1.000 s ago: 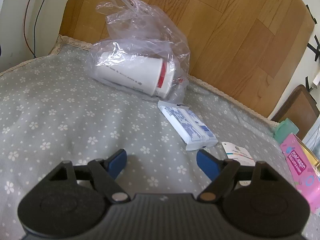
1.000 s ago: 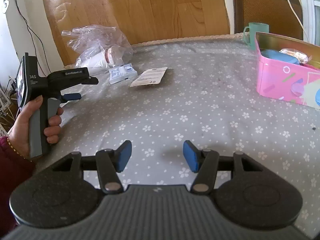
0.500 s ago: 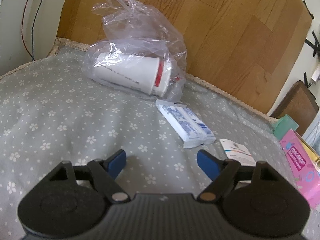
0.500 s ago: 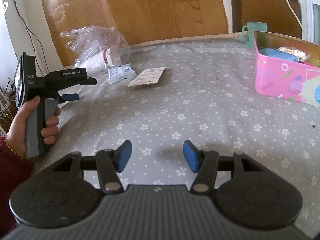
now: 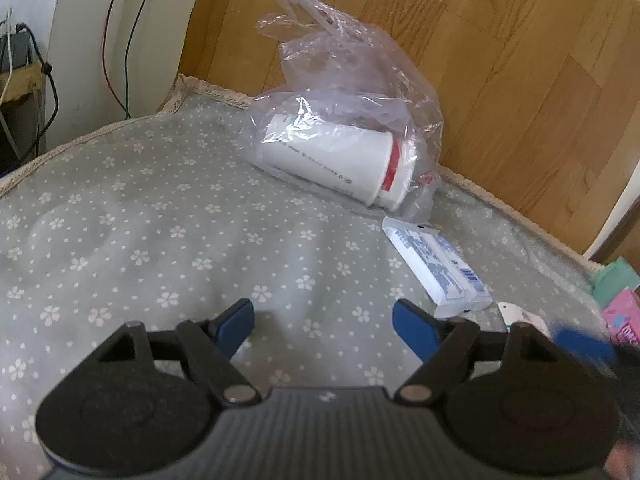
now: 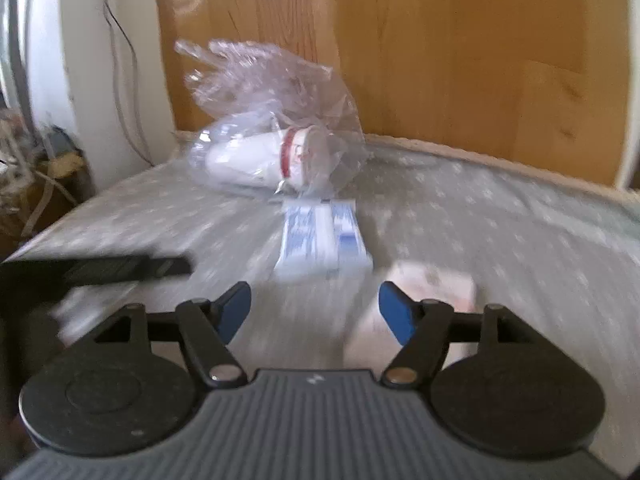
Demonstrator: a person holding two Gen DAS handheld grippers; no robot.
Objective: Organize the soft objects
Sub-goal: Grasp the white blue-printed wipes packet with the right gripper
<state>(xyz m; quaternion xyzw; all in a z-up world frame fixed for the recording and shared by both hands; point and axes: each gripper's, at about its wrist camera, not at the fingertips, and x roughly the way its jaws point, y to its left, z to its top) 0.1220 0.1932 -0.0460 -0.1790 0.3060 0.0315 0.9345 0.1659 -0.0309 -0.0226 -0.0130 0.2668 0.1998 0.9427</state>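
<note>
Changed since a second ago: my right gripper (image 6: 315,310) has swung across from the pink-tin end of the table to the corner with the bag, the view smeared by the sweep; its jaws are opening, nothing between them. My left gripper (image 5: 323,326) has barely shifted and stands wide, empty, over bare cloth. Item one: tissue pack (image 6: 322,246), white with blue print, lying flat just ahead of the right gripper and just right of the left one (image 5: 438,266). Handling, by my estimate: light, soft, compressible, with a slick film wrapper that may slide on the cloth; best pinched across the short sides at mid-length. Item two: clear plastic bag (image 5: 348,92) holding nested white paper cups (image 5: 332,164) on their side, behind the tissue pack and nearly touching it. Handling: bag crinkly and limp, cups easily crushed; take the gathered film at the top, not the cups. Item three: a printed card (image 5: 520,316), flat, close to the pack's near end, partly hidden. Surface: table under a grey cloth (image 5: 160,240) with small white flowers and a lace edge, slightly rumpled. Room: wood-grain panel (image 5: 520,60) behind, white wall with hanging cables at left; a pink tin (image 5: 622,318) at the far right edge.
</note>
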